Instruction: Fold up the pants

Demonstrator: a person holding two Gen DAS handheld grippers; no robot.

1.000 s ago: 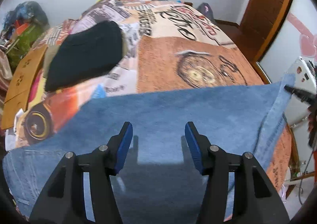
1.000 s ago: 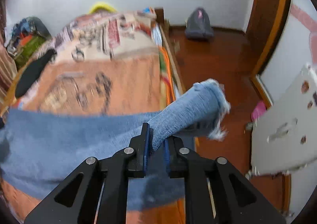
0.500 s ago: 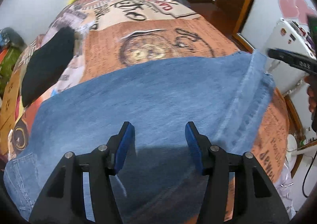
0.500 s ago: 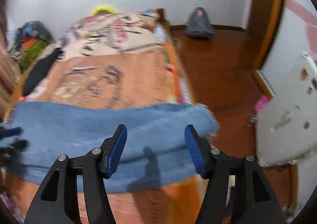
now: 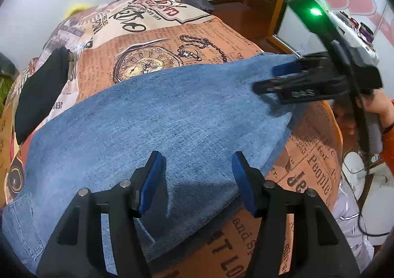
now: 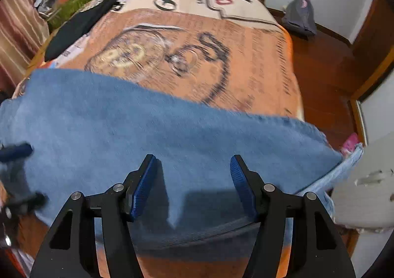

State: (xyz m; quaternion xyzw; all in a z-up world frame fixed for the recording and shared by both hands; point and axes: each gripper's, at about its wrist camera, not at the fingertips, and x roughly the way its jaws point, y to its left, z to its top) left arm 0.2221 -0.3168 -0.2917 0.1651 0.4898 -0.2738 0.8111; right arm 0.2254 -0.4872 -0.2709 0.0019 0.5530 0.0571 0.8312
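Directly under the left gripper (image 5: 194, 179), whose blue fingers (image 5: 150, 182) are spreading wider with nothing pinched, the blue jeans (image 5: 152, 115) lie flat across the bed (image 5: 157, 41). The right gripper (image 6: 194, 184) hovers over the leg end, fingers apart and empty. Beyond the jeans, a black garment (image 5: 41, 88) lies on the printed bedspread.

bed (image 5: 202, 39), newspaper-print cover | on it: blue jeans (image 5: 152, 125), black garment (image 5: 41, 86)
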